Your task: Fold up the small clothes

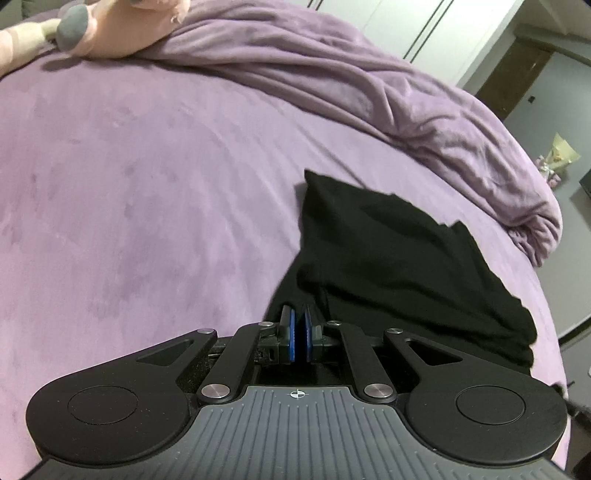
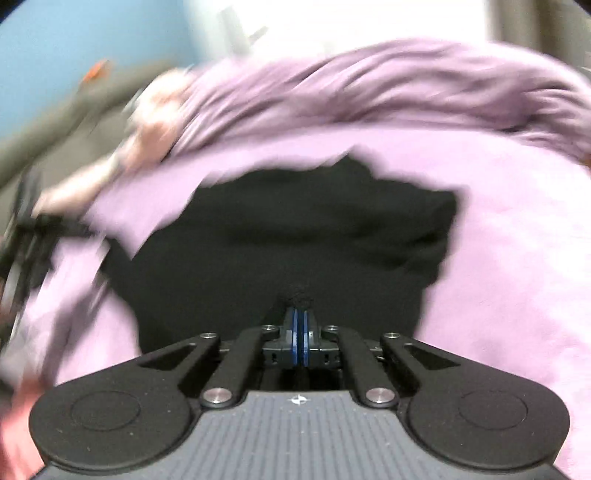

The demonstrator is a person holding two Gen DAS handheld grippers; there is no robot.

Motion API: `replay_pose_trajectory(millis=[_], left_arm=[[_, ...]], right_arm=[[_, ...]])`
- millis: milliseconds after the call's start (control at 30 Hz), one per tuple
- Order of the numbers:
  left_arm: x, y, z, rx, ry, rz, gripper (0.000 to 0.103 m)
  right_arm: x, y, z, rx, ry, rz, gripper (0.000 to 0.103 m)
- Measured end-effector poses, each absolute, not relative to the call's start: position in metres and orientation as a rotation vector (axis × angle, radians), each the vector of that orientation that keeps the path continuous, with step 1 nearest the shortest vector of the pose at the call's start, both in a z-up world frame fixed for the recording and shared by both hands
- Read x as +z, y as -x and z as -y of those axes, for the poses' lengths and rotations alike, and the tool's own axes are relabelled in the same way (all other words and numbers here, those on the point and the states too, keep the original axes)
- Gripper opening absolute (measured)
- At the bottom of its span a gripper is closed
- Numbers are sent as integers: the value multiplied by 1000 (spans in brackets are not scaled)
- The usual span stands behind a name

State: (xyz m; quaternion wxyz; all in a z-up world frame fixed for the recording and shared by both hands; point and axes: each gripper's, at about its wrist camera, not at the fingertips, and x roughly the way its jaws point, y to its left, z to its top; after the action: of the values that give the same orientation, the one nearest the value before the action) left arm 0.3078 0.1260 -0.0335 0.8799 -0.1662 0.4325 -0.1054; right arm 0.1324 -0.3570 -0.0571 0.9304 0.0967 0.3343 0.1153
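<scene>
Your left gripper [image 1: 300,325] is nearly closed, pinching the near edge of the black cloth [image 1: 388,251] on the bed [image 1: 147,184]. Your right gripper [image 2: 300,319] is clamped on cloth too.

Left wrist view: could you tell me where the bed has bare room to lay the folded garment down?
The widest bare patch of purple sheet lies left of the black garment, bordered behind by the pink plush toy. Right and rear are crowded by the bunched blanket; only a thin strip separates it from the garment.
</scene>
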Motion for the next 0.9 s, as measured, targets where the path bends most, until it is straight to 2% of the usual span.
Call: replay_pose_trajectory(millis=[67,167,267,333,367,400,467,500,600,800,867,900], left_arm=[[-36,-316,-124,-212,350,-904,8],[-47,-327,-122,-148,340,-944,16],[-51,-324,-128,-97,320,-936,26],[-53,-318,-132,-157,315,-924,43],[-54,-315,-132,-203,298,-925,44],[-56,-312,-131,-235,274,-925,44],[-58,-308,-123,-270,196,-929,44],[-58,-306,-119,-285,164,-924,45],[-59,-307,-107,-292,85,-893,57],[-62,-327,-82,-323,42,-857,52],[-66,-332,-74,-332,17,-862,46],[-68,-334,-72,-331,15,-866,33]], right_arm=[[-55,-139,378,107,-282,-656,2],[-64,-150,395,-51,-322,-699,3],[-76,-152,404,-84,-392,-746,3],[-79,-150,404,-75,-412,-754,4],[-81,-149,406,-76,-424,-752,4],[-82,-149,407,-75,-439,-753,6],[-88,-148,415,-58,-509,-766,24],[-92,-149,415,-50,-547,-770,38],[-99,-149,416,-33,-581,-761,40],[-104,-161,405,-34,-541,-773,40],[-102,-163,402,-34,-526,-760,40],[-102,-164,401,-36,-520,-758,38]])
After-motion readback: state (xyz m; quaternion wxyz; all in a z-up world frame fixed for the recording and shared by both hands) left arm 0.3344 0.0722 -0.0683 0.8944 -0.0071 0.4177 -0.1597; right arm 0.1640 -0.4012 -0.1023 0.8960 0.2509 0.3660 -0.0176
